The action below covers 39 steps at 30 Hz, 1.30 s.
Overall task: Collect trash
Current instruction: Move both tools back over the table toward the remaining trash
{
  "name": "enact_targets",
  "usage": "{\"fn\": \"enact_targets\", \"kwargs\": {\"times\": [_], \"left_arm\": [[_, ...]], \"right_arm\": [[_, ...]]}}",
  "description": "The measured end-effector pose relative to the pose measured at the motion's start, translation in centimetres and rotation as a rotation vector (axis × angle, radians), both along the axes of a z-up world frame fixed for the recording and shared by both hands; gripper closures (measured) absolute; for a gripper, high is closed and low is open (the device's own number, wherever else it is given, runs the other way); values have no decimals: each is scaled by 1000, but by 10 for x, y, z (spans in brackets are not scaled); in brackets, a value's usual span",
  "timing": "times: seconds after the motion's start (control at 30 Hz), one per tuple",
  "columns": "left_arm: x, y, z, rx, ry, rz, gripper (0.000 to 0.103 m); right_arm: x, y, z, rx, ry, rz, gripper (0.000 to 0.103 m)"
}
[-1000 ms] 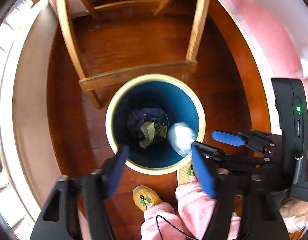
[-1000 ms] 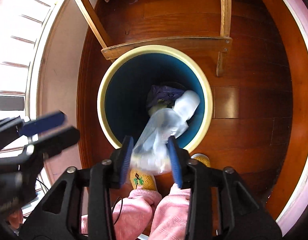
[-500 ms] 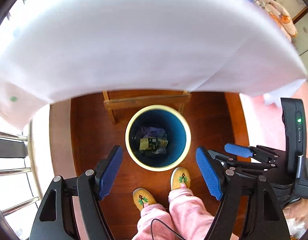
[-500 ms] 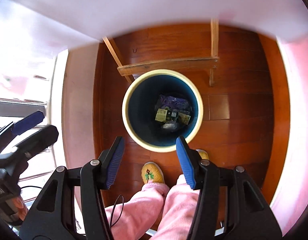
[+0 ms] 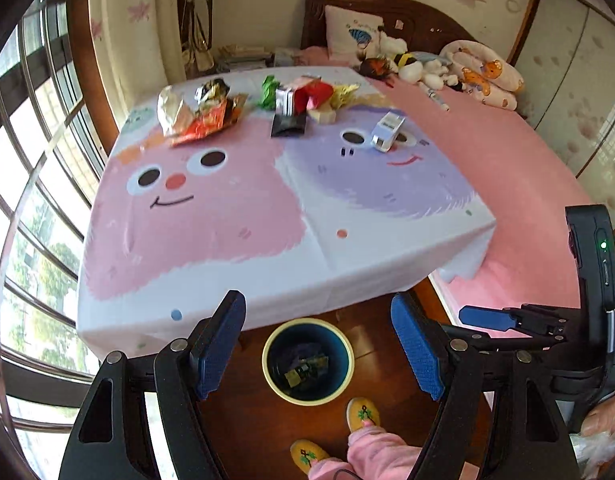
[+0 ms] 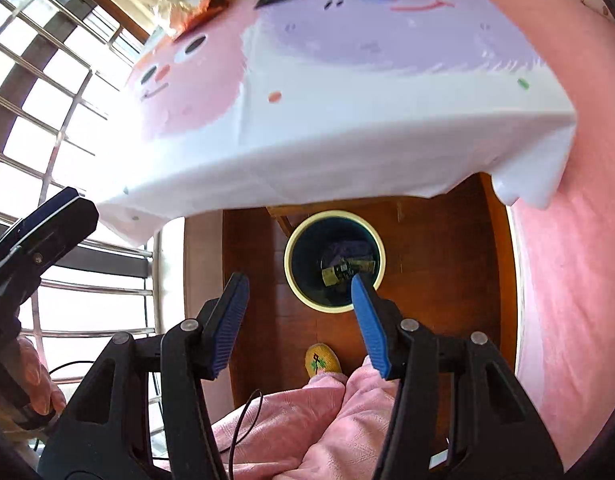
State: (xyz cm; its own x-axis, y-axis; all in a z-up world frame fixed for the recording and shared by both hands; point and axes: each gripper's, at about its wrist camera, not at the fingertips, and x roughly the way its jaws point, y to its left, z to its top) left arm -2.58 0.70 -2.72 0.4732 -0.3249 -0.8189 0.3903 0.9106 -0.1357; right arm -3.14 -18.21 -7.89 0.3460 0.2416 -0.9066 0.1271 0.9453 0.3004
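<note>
Sunlight comes through a barred window [image 5: 31, 184] on the left side of a bedroom with a dark wooden floor [image 5: 251, 420]. Beside the window stands a table with a cartoon tablecloth [image 5: 235, 216], pink and lilac faces on white, and a pink bed [image 5: 519, 184] lies just beside it on the right, with soft toys [image 5: 419, 66] near the headboard.

At the far side of the table lies the trash: crumpled snack wrappers [image 5: 199, 114] in orange and silver, a black pouch [image 5: 288, 124], a green and red heap of packets [image 5: 303, 94], and a small white carton [image 5: 387, 130] alone on the lilac face.

On the floor, partly under the near edge of the table, stands a blue bin with a cream rim [image 5: 307, 360]. Some paper and wrappers are at its bottom. Two yellow slippers [image 5: 363, 414] and pink trouser legs [image 6: 307, 420] of the person are just before it.

Both tools are above the bin. The left gripper [image 5: 319, 344] has its blue pads wide apart, with nothing between them. The right gripper [image 6: 303, 320] has its jaws parted too, and it carries nothing.
</note>
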Motion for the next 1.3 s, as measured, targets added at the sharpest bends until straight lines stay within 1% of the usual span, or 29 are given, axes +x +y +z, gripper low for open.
{"fn": "enact_targets", "kwargs": {"times": [0.07,0.13,0.2,0.23,0.33,0.47,0.53,0.63,0.73,0.8,0.9,1.03,1.13,1.3], "left_arm": [[-1,-4,33,-4,-41,-13,27],[-1,-10,58,3,-84,-24,27],[-3,-10,81,14,-121,-34,27],[-3,-11,90,19,-138,-39,27],[1,-17,108,27,-160,-60,27],[12,-25,123,29,-174,-76,27],[23,-29,124,41,-180,-67,27],[47,-37,120,60,-186,-20,27],[81,-44,113,70,-152,34,27],[108,-50,106,73,-118,66,27],[154,-63,95,99,-93,118,27],[215,-88,78,136,-50,158,27],[258,-107,65,158,-13,190,28],[314,-130,43,180,49,242,28]], "right_arm": [[0,-2,28,-12,-51,-25,52],[2,-6,50,-12,-89,-45,52],[3,-8,71,-24,-121,-62,52],[4,-10,77,-29,-137,-70,52],[6,-13,102,-47,-183,-92,52],[15,-21,124,-106,-203,-114,52],[28,-28,128,-113,-211,-126,52],[49,-43,132,-122,-207,-150,52],[83,-58,128,-131,-192,-158,52],[109,-71,121,-119,-178,-157,52],[155,-94,104,-90,-148,-153,52],[221,-129,72,-28,-63,-169,52],[266,-155,42,12,16,-199,52],[333,-189,-13,52,146,-217,52]]}}
